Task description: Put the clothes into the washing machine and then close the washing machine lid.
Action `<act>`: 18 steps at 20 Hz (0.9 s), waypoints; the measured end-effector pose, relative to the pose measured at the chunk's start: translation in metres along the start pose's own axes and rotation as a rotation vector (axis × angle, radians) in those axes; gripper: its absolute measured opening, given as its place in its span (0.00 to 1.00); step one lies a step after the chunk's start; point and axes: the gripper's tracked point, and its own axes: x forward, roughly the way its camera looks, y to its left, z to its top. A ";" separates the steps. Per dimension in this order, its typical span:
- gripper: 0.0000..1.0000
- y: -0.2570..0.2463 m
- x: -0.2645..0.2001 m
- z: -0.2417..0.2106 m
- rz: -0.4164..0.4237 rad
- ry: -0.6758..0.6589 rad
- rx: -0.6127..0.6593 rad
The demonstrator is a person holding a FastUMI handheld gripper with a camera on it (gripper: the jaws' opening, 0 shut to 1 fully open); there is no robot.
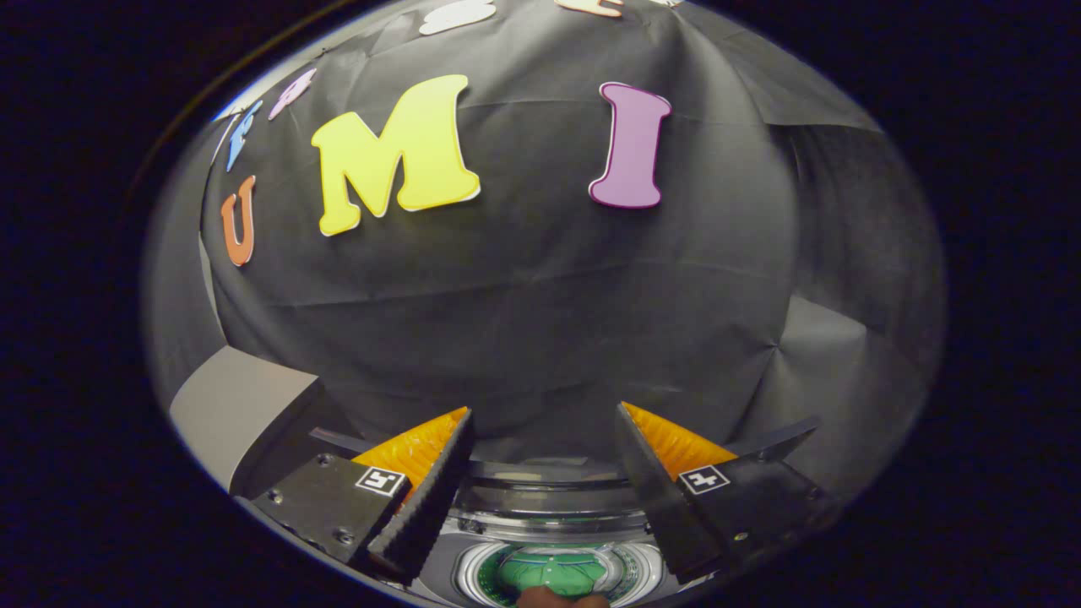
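My gripper (pixel 545 435) is open, its two fingers spread wide with nothing between them. Below and between the fingers lies the washing machine (pixel 540 519), seen from above, with its round drum opening (pixel 553 570). The inside of the drum looks green and white. A small brown shape (pixel 562 598) sits at the near rim of the opening; I cannot tell what it is. The raised lid edge (pixel 540 473) shows as a pale curved band just beyond the drum. The fingertips point at the booth's black wall beyond the machine.
A grey panel (pixel 232 409) stands to the left of the left finger. Thin dark edges (pixel 773 439) jut out behind each finger, near the machine's top. Black cloth wall spans the whole space ahead.
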 end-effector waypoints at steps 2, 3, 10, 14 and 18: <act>1.00 0.001 -0.013 -0.007 -0.009 -0.012 0.000; 1.00 0.003 -0.019 -0.011 -0.014 -0.017 0.000; 1.00 0.003 -0.063 -0.046 -0.053 0.027 -0.004; 1.00 0.003 -0.079 -0.065 -0.098 0.062 -0.013; 1.00 0.017 -0.107 -0.092 -0.107 0.099 0.001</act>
